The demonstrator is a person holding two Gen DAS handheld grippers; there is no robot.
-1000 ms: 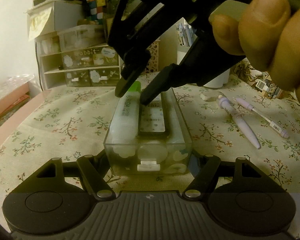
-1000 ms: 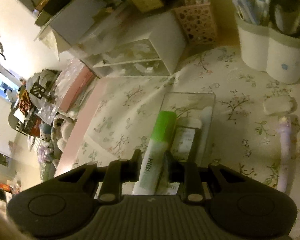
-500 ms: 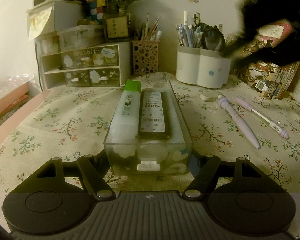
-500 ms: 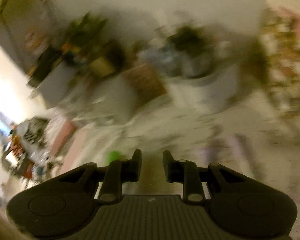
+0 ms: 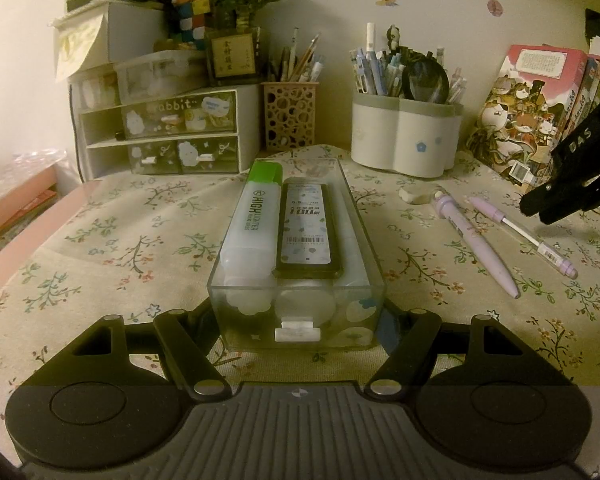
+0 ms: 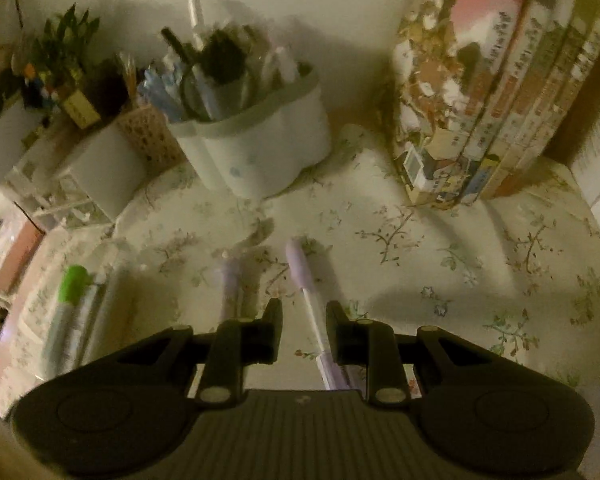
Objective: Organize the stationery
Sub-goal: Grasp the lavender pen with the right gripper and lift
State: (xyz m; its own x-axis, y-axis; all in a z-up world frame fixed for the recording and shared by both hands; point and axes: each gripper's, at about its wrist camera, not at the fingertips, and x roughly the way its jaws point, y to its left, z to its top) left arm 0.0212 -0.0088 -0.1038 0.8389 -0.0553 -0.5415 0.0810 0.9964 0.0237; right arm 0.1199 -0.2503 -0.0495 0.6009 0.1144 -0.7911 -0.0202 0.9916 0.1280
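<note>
Gone from above the clear tray [image 5: 296, 320] since a second ago: right hand-held gripper [image 5: 540, 210], now off to the tray's right. Left wrist view: left hand-held gripper [image 5: 300, 320] clamped on the tray; green-capped highlighter [image 5: 252, 224] and dark lead case [image 5: 306, 228] inside. Right wrist view: right hand-held gripper [image 6: 303, 314] spread slightly, empty, directly over thin purple pen [image 6: 312, 312] lying on tabletop [image 6: 440, 264], right of the tray.
</note>
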